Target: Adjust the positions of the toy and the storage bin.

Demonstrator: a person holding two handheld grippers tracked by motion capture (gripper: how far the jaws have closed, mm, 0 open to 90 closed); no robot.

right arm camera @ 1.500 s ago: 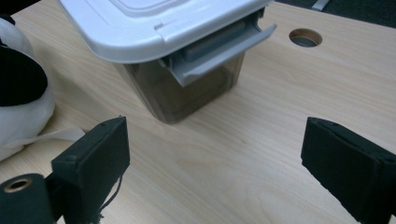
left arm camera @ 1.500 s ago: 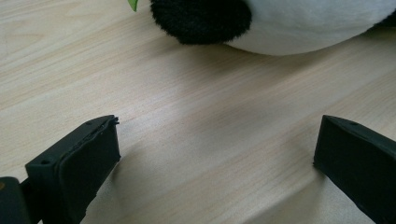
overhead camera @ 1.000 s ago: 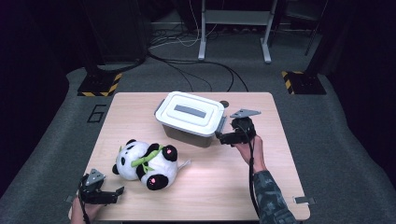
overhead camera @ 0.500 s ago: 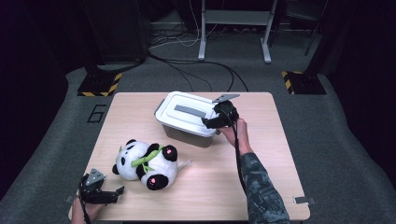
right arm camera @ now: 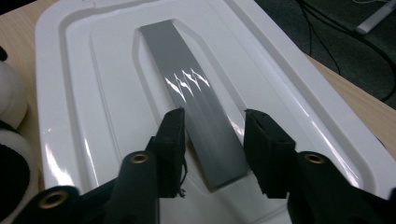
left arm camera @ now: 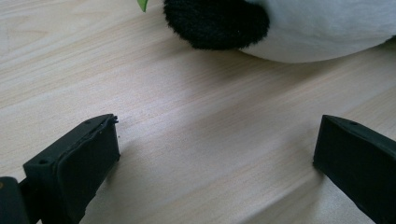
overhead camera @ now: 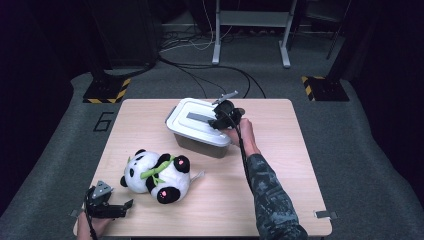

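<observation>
We look down on a light wooden desk (overhead camera: 280,200) standing on grey carpet in a dark room, with black cables trailing across the floor behind it, yellow-and-black striped blocks at either side, and a large figure "6" (overhead camera: 102,121) marked on the carpet just off the desk's left edge (the one piece of writing we can read).

On the far middle of the desk sits a storage box (overhead camera: 200,145) closed by a white lid (overhead camera: 192,127), and sunk into the lid's top is a flat grey handle (right arm camera: 196,109). We find no brand or label on it. The right gripper (overhead camera: 223,116) is over the lid, and in the right gripper view its fingers (right arm camera: 170,140) stand a little apart on either side of the handle's near end, straddling it; whether the pads touch it we cannot tell.

Nearer us and to the left, well apart from the box, a panda plush (overhead camera: 157,172) lies on the desk with a green leaf at its chest.

At the near left corner the left gripper (overhead camera: 112,207) rests low by the desk, just beside the panda. In its own view the fingers (left arm camera: 74,163) are spread wide with bare wood between them, and the panda's black-and-white fur (left arm camera: 261,23) lies ahead of them, not touching.
</observation>
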